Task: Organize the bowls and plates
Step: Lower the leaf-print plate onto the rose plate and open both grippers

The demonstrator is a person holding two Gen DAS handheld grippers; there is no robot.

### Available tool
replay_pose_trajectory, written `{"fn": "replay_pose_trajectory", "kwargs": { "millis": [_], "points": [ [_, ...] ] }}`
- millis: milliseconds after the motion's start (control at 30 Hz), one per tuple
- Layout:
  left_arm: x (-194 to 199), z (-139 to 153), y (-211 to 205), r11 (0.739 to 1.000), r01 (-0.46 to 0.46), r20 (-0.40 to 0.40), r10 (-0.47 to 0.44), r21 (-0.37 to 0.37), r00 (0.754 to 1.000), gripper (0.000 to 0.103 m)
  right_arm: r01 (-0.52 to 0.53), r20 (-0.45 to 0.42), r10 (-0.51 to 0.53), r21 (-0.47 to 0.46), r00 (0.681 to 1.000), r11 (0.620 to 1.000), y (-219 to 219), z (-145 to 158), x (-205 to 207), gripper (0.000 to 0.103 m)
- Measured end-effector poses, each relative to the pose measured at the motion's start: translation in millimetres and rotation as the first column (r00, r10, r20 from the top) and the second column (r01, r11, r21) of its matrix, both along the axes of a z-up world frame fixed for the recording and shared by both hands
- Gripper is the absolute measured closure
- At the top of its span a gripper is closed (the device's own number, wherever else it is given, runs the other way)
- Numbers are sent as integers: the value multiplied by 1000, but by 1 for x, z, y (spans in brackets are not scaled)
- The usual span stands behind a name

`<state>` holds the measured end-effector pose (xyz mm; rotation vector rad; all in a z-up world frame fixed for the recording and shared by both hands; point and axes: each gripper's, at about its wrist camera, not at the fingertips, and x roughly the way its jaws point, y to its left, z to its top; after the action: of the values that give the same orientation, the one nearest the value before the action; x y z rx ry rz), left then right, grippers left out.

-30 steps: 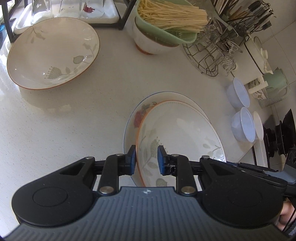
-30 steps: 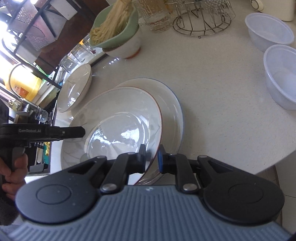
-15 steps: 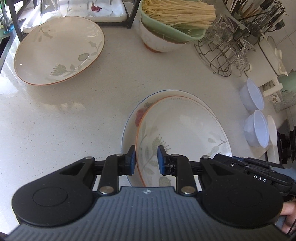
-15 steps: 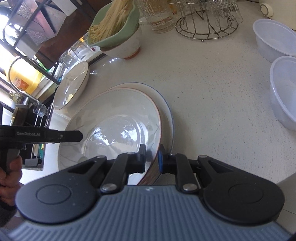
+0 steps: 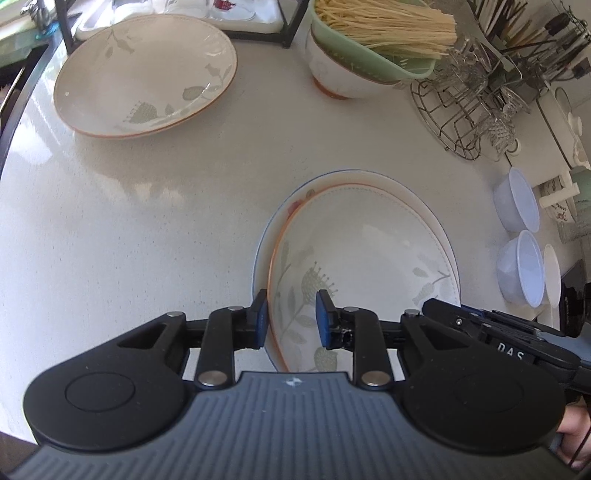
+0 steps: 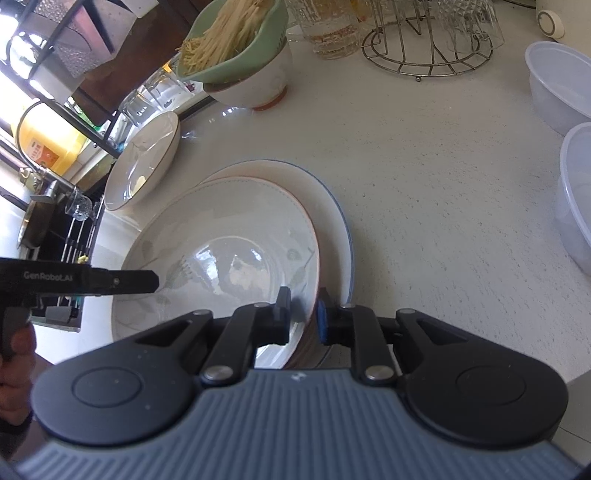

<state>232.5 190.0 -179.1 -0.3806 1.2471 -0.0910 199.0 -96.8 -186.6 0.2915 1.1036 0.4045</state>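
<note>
A shallow floral bowl with an orange rim (image 5: 365,258) (image 6: 229,243) hangs just above a blue-rimmed plate (image 5: 369,177) (image 6: 332,206) on the counter. My left gripper (image 5: 290,319) is shut on the bowl's left rim. My right gripper (image 6: 303,314) is shut on its right rim. The right gripper also shows in the left wrist view (image 5: 480,325) and the left one in the right wrist view (image 6: 122,280). A matching floral bowl (image 5: 147,74) (image 6: 144,158) sits at the far left of the counter.
A white bowl with a green colander of noodles (image 5: 369,48) (image 6: 243,62) stands at the back. A wire glass rack (image 5: 472,110) (image 6: 432,40) is at the back right. Two clear plastic bowls (image 5: 521,266) (image 6: 561,81) stand at the right. A dish rack (image 5: 184,11) is behind.
Both grippers have lowered the floral bowl toward the blue-rimmed plate and drawn it more over the plate's middle. Both grips are unchanged.
</note>
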Motion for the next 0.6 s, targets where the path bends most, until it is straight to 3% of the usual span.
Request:
{"fn": "replay_pose_trajectory", "kwargs": {
  "millis": [167, 600],
  "points": [
    [-13, 1, 10, 996, -60, -29, 59, -64, 998, 74, -23, 3, 23, -12, 1000, 1000, 2, 0, 2, 84],
    [-38, 21, 13, 992, -115, 43, 118, -49, 992, 70, -66, 32, 69, -69, 997, 995, 9, 5, 1, 85]
  ]
}}
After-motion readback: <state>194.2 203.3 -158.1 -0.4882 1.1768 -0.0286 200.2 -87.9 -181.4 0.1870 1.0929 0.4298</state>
